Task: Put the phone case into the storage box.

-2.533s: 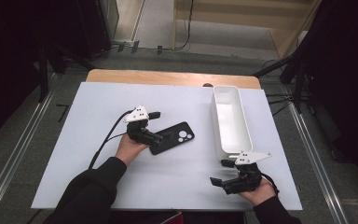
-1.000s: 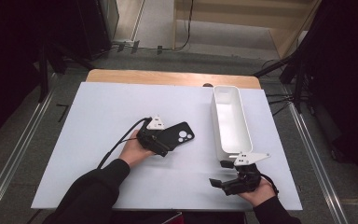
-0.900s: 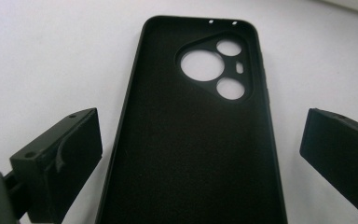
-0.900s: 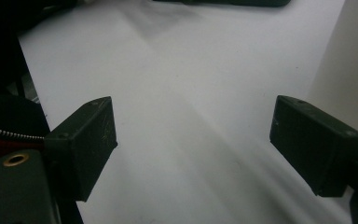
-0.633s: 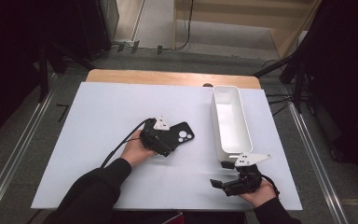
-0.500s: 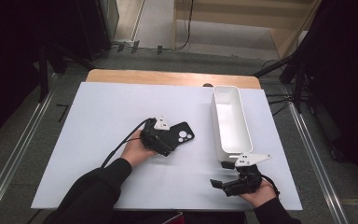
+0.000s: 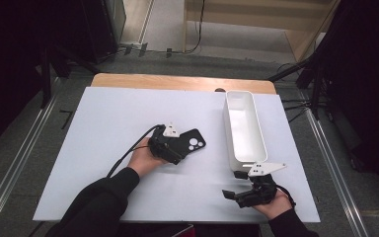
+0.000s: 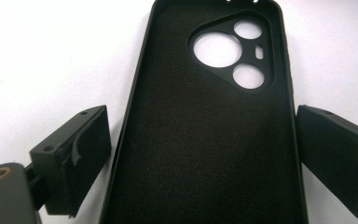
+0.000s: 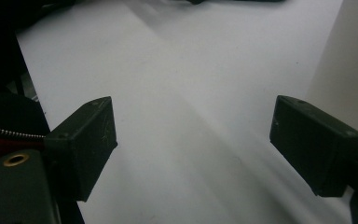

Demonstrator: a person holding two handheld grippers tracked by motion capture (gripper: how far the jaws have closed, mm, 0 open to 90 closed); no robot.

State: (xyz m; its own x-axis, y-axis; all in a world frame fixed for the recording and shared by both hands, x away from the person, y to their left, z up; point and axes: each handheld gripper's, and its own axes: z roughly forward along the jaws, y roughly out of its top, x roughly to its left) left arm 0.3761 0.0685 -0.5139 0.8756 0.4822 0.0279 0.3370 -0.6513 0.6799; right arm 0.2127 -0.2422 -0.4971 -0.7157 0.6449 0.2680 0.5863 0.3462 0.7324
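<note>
A black phone case (image 7: 194, 142) lies inside-up on the white table (image 7: 103, 123), its camera cut-outs at the far right end. In the left gripper view the case (image 8: 214, 177) runs up between my two jaws. My left gripper (image 7: 176, 149) (image 8: 200, 140) is open and straddles the case's near end, one jaw on each long side, with a sliver of table showing at the left jaw. My right gripper (image 7: 236, 195) (image 9: 193, 135) hovers open over bare table near the front right edge, with nothing between its jaws.
A long white tray (image 7: 230, 136) stands at the right of the table, running front to back; its wall (image 9: 349, 70) rises just right of my right gripper. A wooden strip (image 7: 177, 82) borders the far edge. The left gripper's cable (image 7: 128, 153) trails toward the forearm.
My left gripper has moved right and forward over the case's near end, so its jaws now flank the case. The right gripper has stayed put.
</note>
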